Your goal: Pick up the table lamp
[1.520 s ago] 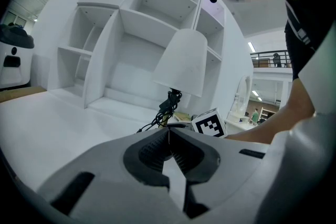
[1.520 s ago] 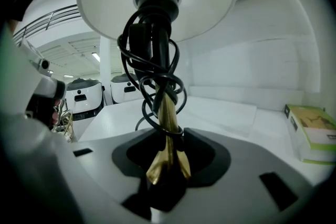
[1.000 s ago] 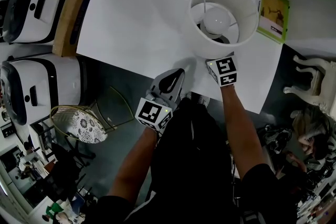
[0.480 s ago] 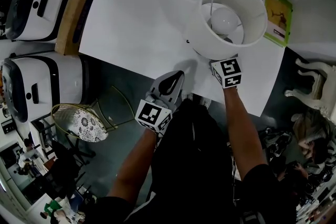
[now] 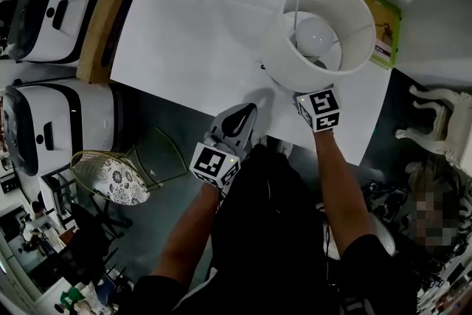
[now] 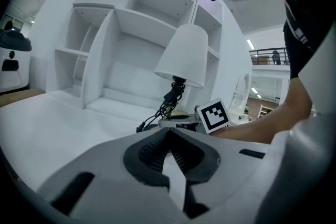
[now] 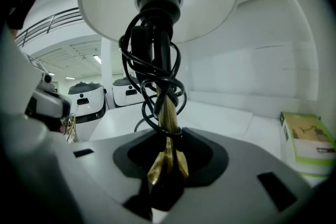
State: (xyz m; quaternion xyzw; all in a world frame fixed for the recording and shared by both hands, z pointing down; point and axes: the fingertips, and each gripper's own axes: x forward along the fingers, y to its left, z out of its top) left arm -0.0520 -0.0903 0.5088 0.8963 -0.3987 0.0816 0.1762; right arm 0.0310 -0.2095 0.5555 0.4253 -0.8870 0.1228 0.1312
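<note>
The right gripper (image 5: 310, 96) is clamping its jaws tight on the slim brass stem (image 7: 167, 113) of the table lamp (image 5: 295, 63), with the metal pinched between the dark pads just below a loose bundle of black cord (image 7: 152, 60) that is winding round the stem up to the socket. The lamp is standing over the near right part of the white table (image 5: 184, 40), and it is leaning, so the head view is looking into the open top of its white drum shade, where a round bulb (image 5: 315, 31) is sitting inside the wire frame. Whether the base is touching the tabletop cannot be told. The left gripper (image 5: 243, 114) is hovering at the table's near edge, just left of the lamp, with its jaws pressed together and nothing between them. A green box (image 5: 383, 18) is lying flat on the table's right end, near the shade. Behind the lamp, in the left gripper view, a white shelf unit (image 6: 131, 23) is showing its open compartments. Down on the floor to the left, a wire basket (image 5: 158, 158) is holding a patterned cushion (image 5: 118, 177)
</note>
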